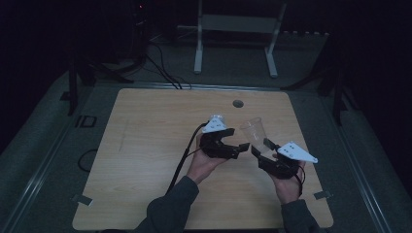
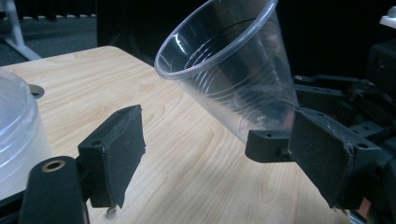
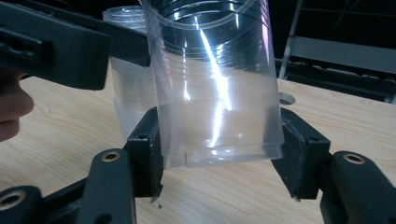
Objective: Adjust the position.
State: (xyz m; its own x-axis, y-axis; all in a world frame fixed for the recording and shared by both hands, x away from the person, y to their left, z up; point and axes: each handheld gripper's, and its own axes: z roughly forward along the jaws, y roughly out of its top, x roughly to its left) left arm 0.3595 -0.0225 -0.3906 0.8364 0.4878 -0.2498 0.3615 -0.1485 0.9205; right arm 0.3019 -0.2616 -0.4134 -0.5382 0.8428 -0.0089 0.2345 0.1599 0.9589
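Overhead, right gripper (image 1: 257,149) clamps a clear cup's (image 1: 253,131) base, mouth tilted up-left; left gripper (image 1: 238,145) gapes empty.

The high view looks forward and down on the table (image 1: 145,145) from above the person's side, far off. The 2 gripper views ride low and close, looking along their jaws across the tabletop. All 3 share the clear cup (image 1: 253,132) (image 2: 229,70) (image 3: 215,84), at 3 o'clock overhead.
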